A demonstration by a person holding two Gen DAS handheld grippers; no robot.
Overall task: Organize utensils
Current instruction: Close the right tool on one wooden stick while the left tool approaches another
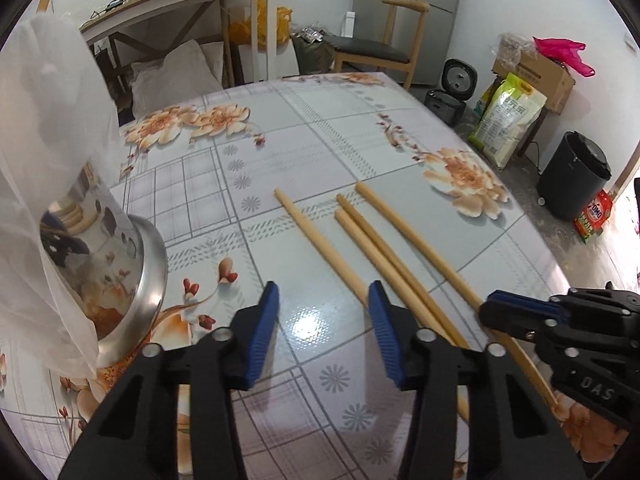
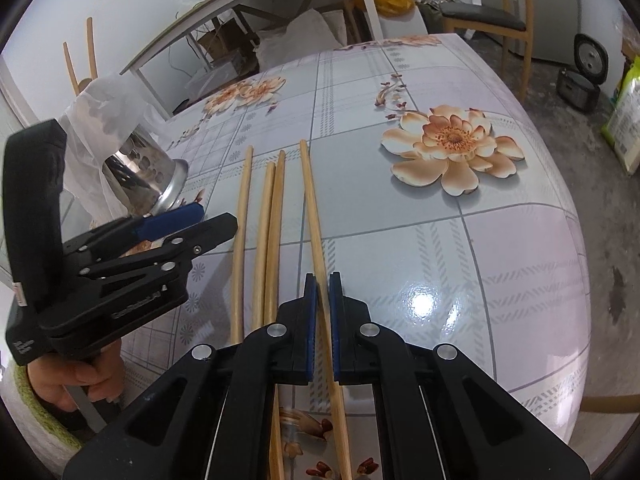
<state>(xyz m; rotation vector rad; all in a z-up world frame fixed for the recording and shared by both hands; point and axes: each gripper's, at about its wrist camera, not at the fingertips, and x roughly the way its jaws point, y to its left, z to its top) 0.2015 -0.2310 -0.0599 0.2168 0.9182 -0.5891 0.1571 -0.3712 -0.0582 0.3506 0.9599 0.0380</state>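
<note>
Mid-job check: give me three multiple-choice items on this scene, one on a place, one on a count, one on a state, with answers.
1. Where does the metal utensil holder stand relative to the chopsticks in the right wrist view?
A. To their left
B. To their right
C. On top of them

2. How many chopsticks lie on the table?
A. Two
B. Four
C. Six

3. What are the right tongs doing?
A. Standing wide open over bare table
B. Closed on the rightmost chopstick
C. Holding the utensil holder

Answers:
1. A, the holder sits at the left edge, wrapped in white mesh.
2. B, four wooden sticks lie side by side.
3. B, the blue pads clamp that stick, while the left tongs are empty.
</note>
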